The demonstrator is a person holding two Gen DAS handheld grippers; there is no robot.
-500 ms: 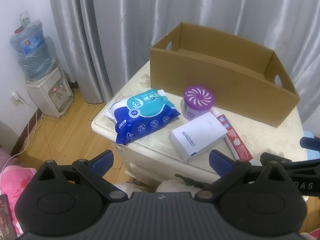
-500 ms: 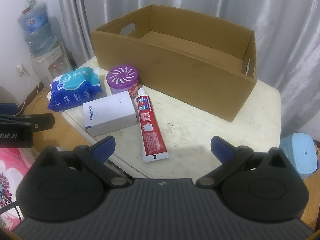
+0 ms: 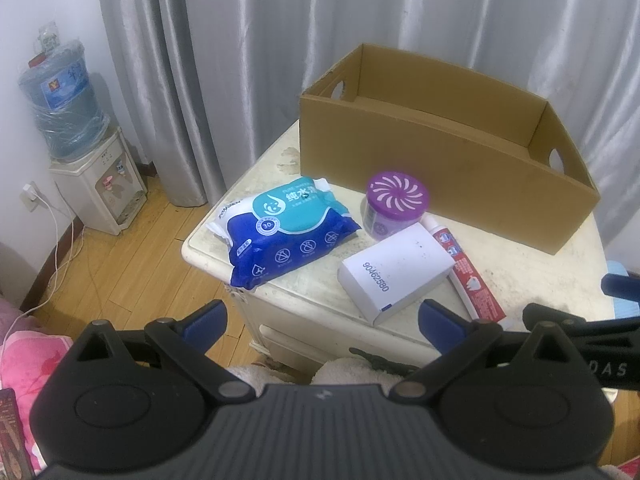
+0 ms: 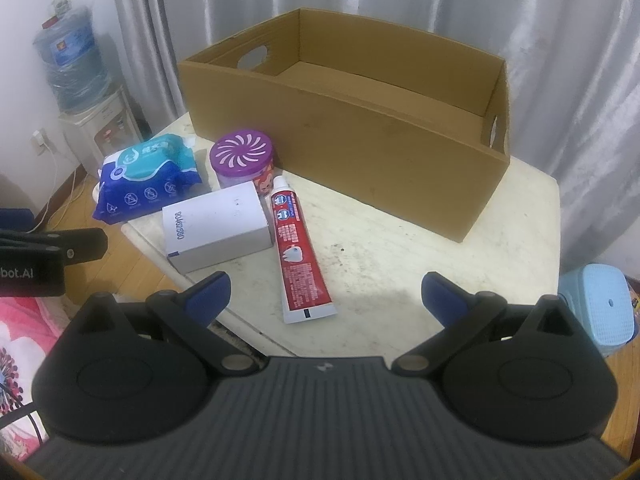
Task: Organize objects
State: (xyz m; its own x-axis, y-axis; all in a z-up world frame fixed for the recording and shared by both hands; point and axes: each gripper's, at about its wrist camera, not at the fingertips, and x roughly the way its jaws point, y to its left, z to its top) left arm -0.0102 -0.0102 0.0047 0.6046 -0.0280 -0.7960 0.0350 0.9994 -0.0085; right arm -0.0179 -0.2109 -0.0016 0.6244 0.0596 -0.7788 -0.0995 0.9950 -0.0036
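the left claw [image 3: 320, 320] is wide open and holds nothing. the right claw [image 4: 324, 294] is wide open too, and it is empty. both hang over the near edge of the counter [image 4: 400, 280], tipped down.

closest to the right claw lies the toothpaste [image 4: 298, 254], flat, with its cap pointing far. just left of it is the white box [image 4: 216, 230], touching it or almost. the wipes pack [image 3: 280, 228] sits on the far left, and its near corner sticks out over the counter's edge. a push from the claw could knock it to the floor. the purple tub [image 4: 244, 160] stands behind the white box, very close to it and to the toothpaste.

these four things are bunched up tight. a claw going for one could bump another, and the tub might tip or roll.

farthest is the big cardboard box [image 4: 340, 152], open on top, and what shows of its floor is bare. i think the things belong in there. its near wall is tall, so a thing carried low could hit it.

the near right of the counter is bare, with good room to move.
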